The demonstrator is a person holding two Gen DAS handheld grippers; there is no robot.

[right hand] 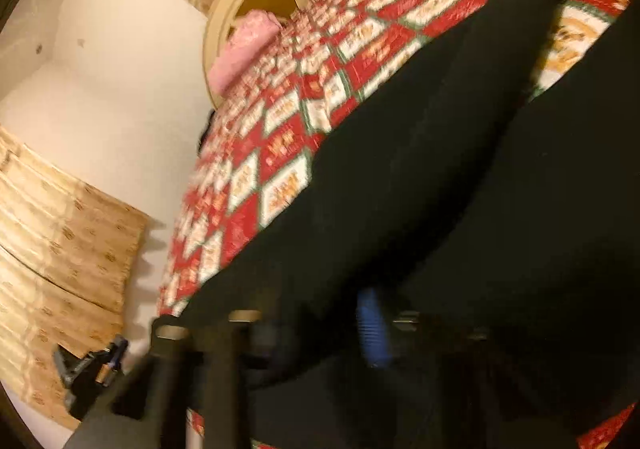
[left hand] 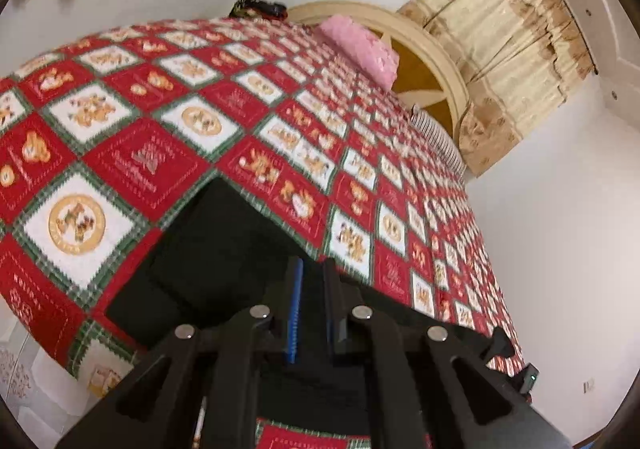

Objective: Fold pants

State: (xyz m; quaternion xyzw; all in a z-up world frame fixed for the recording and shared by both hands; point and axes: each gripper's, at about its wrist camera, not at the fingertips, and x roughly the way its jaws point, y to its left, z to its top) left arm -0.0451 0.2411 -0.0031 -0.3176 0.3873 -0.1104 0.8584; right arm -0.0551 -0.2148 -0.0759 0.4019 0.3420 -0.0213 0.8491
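Pants [right hand: 440, 177], black, lie spread on the red-and-white patchwork quilt [left hand: 192, 117] of a bed, near its foot edge. In the right wrist view the two legs run up and away with a wedge of quilt showing between them; in the left wrist view only one squared-off end of the dark cloth [left hand: 216, 249] shows, flat on the quilt.

Both tools are nearly closed. The left gripper [left hand: 310, 281] has its blue-lined fingers narrowed over the black fabric, apparently pinching its edge. The right gripper [right hand: 384, 313] is blurred and dark against the cloth; its jaws are drawn together, but whether fabric sits between them cannot be told.

The likely trouble lies there. If the right side has caught only a thin fold or nothing, a lift would raise one corner alone, and the garment would twist and crease instead of folding squarely. A pinch that goes too deep could also snag the quilt beneath and drag it up. The pink pillow [left hand: 360, 45] by the headboard [left hand: 432, 49] lies well apart.
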